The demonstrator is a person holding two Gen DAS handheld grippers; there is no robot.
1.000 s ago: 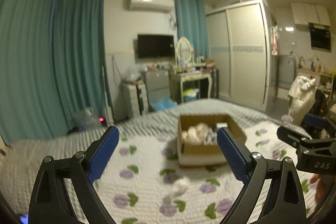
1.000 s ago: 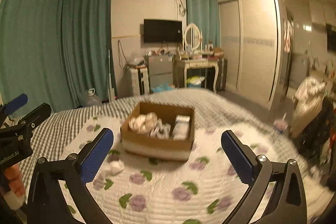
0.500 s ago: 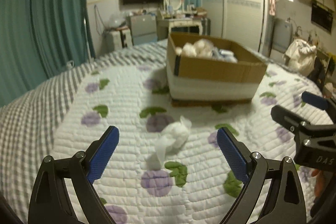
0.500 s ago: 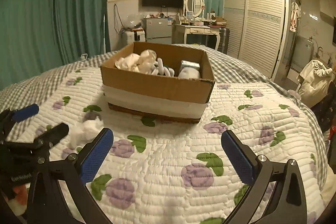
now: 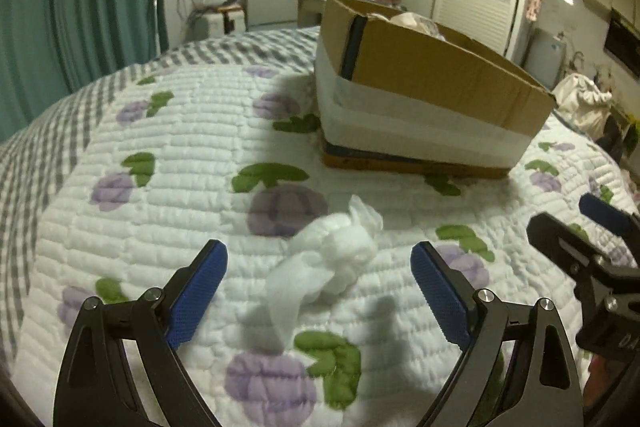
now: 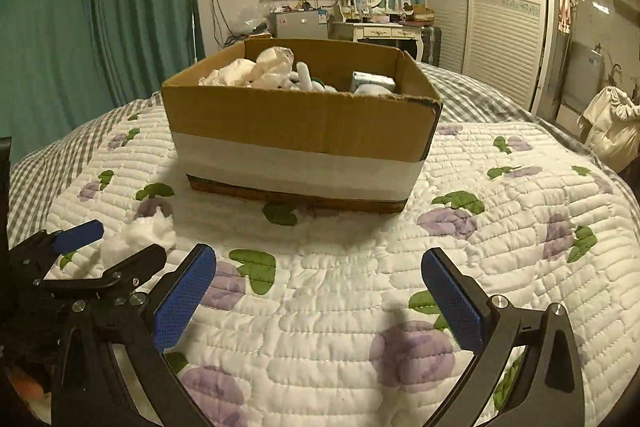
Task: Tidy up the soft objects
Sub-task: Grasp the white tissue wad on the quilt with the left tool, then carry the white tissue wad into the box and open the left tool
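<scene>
**Two open grippers hovering over a quilted bed**

Left wrist view: the left gripper (image 5: 319,291) is hovering wide open, holding nothing, with a crumpled white tissue wad (image 5: 328,263) lying between its fingers at frame centre. A cardboard box (image 5: 420,95) is sitting upper right.

Right wrist view: the right gripper (image 6: 319,297) is gaping empty over the floral quilt (image 6: 520,187); the wad is lying lower left, the box sitting centre.
</scene>
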